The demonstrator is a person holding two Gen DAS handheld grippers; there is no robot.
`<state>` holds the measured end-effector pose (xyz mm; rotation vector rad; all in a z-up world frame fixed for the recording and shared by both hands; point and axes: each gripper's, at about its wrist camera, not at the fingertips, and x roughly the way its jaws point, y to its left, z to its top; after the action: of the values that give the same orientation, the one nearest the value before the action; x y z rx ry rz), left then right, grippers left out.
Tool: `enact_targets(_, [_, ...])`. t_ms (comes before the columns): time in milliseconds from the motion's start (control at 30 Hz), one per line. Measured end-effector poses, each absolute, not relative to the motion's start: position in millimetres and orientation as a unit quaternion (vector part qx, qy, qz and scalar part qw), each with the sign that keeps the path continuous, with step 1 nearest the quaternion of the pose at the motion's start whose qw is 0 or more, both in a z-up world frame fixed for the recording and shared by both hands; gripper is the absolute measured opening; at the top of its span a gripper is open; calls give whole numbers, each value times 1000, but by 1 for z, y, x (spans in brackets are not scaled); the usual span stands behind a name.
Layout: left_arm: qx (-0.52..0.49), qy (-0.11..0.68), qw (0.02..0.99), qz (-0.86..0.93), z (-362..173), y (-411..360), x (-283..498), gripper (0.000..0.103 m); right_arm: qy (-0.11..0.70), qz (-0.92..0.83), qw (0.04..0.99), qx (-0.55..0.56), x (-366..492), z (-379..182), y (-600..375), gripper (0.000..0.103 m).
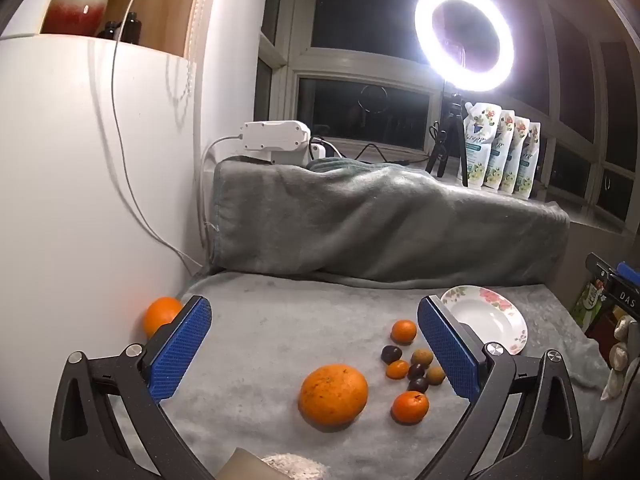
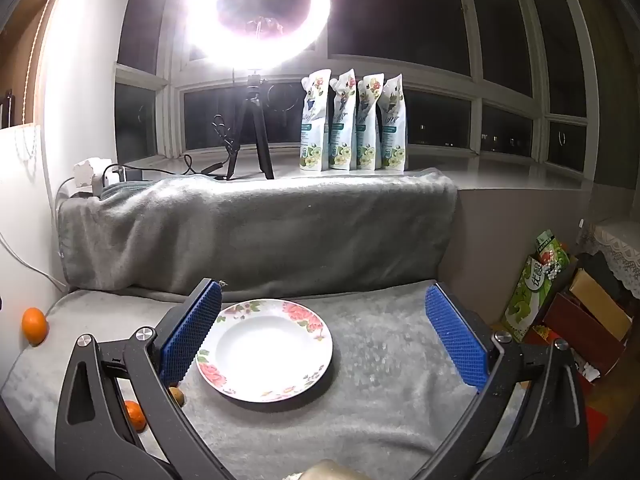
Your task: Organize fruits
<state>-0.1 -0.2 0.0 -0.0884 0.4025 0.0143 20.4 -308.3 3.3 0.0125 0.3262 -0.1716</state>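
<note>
A large orange (image 1: 333, 395) lay on the grey blanket (image 1: 260, 332) between the spread, empty jaws of the left gripper (image 1: 314, 346), small fruits (image 1: 414, 368) clustered just inside its right finger. The floral plate (image 2: 272, 350) sat bare between the right gripper's (image 2: 326, 330) equally spread jaws, nearer its left finger.

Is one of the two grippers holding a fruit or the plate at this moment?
Nothing is held. The left gripper and the right gripper are both open and empty, above the grey blanket.
</note>
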Motion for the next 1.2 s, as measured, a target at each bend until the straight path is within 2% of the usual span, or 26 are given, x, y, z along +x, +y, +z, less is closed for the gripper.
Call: enact_targets(1200, [-42, 209, 977, 13, -5, 0, 2, 102, 165, -83, 983, 11, 21, 1, -311, 103])
